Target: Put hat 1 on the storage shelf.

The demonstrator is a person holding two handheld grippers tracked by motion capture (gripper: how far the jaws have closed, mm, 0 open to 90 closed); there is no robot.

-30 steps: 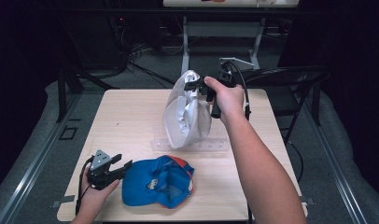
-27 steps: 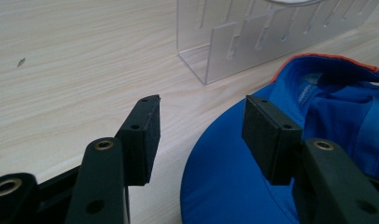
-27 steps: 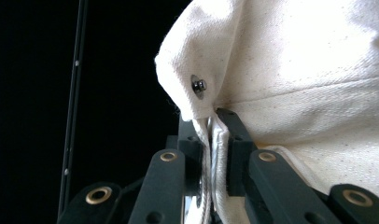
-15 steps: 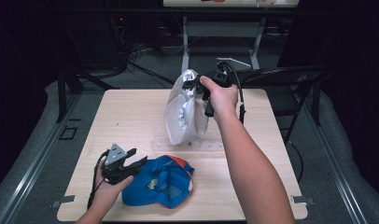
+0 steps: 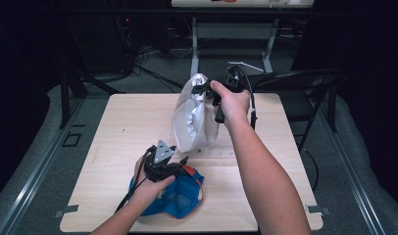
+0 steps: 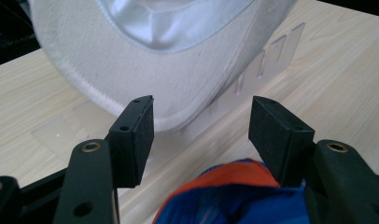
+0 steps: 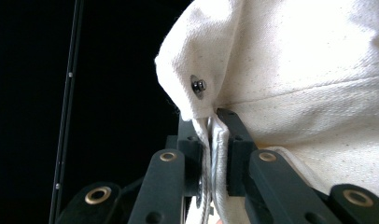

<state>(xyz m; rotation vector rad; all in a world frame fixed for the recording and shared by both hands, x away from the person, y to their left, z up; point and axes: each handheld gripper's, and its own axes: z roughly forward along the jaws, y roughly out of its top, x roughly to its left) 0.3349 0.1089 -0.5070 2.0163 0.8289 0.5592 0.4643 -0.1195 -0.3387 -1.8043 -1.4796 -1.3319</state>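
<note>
White cap (image 5: 194,115): we pinch its woven cotton edge in the clamped right gripper (image 7: 214,140), frame centre.
Blue cap (image 6: 234,196): we see it low between the left gripper (image 6: 201,130)'s wide-open, empty jaws.

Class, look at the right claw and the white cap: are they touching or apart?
Touching. The right gripper view shows the right claw with both jaws closed on a pinched fold of the white cap, no gap on either side.
</note>
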